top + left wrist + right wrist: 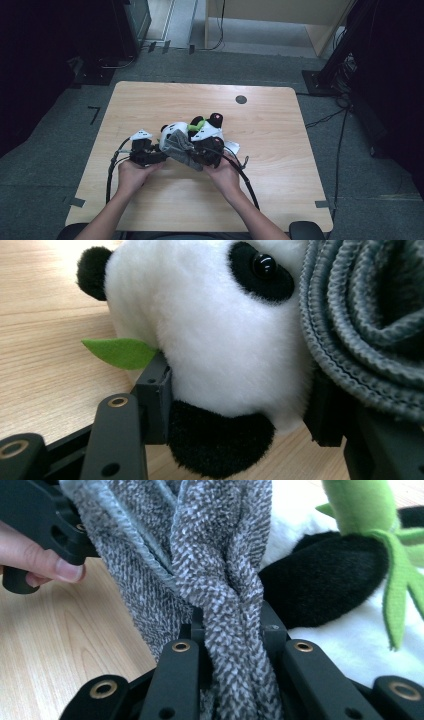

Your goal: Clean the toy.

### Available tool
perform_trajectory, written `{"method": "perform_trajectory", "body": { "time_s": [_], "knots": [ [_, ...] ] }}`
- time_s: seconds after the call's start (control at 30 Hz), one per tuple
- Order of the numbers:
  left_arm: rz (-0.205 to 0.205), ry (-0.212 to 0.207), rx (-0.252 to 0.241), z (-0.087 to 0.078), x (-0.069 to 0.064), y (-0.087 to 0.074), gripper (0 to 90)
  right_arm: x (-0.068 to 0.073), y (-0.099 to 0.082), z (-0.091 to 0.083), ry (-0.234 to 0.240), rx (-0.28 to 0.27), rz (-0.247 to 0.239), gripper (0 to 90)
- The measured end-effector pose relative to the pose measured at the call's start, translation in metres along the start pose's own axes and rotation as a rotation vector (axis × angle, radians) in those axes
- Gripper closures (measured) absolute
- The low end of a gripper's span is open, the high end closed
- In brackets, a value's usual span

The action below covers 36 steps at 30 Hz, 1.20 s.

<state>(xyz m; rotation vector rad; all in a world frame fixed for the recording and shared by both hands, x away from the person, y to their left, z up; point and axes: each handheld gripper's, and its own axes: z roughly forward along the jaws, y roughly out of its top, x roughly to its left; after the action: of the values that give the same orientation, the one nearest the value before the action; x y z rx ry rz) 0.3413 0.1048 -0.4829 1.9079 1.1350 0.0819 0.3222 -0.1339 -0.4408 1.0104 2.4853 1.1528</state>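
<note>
The panda lies near the middle of the table, a plush toy with a green leaf sprig on its far side. A grey cloth is draped over its near side, between the two hands.

The left gripper comes in from the left; in its own view the jaws stand partly closed and press into the panda's white head on both sides, just above a black patch, so it holds the toy. The cloth hangs bunched against the panda's right cheek there, and a green leaf pokes out at the left jaw.

The right gripper sits at the near right of the toy. Its jaws are closed narrow on a twisted fold of the cloth, with the panda's black limb and green stalk just beyond.

The work looks like wrapping or rubbing the panda with the cloth. To do it well, the left grip should keep the head pinned without crushing deeper, while the right draws the cloth across the body in an even sweep, keeping the fold taut. Pulling too sharply could slip the cloth from the jaws or drag the toy free; snagging the leaf is another risk.
</note>
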Motion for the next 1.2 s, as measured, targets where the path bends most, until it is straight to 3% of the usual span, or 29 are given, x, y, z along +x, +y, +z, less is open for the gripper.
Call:
{"method": "perform_trajectory", "body": {
  "time_s": [0.1, 0.33, 0.5, 0.9, 1.2],
  "knots": [
    [0.024, 0.000, 0.012, 0.001, -0.002, 0.000, 43.8, -0.004, -0.002, -0.003, -0.012, 0.012, -0.014, 77.7],
    [0.034, -0.012, 0.010, 0.002, 0.000, 0.000, 46.3, -0.009, -0.005, -0.012, -0.034, 0.017, -0.020, 78.0],
    [0.030, -0.022, 0.009, 0.002, 0.002, 0.001, 46.8, -0.016, -0.007, -0.029, -0.089, 0.015, -0.028, 78.0],
    [0.023, -0.036, 0.007, 0.002, 0.002, 0.001, 47.1, -0.045, -0.013, -0.066, -0.160, -0.038, 0.034, 78.7],
    [0.004, -0.033, 0.003, 0.002, 0.002, 0.001, 46.9, -0.063, -0.015, -0.093, -0.196, -0.100, 0.120, 78.6]
  ]
}}
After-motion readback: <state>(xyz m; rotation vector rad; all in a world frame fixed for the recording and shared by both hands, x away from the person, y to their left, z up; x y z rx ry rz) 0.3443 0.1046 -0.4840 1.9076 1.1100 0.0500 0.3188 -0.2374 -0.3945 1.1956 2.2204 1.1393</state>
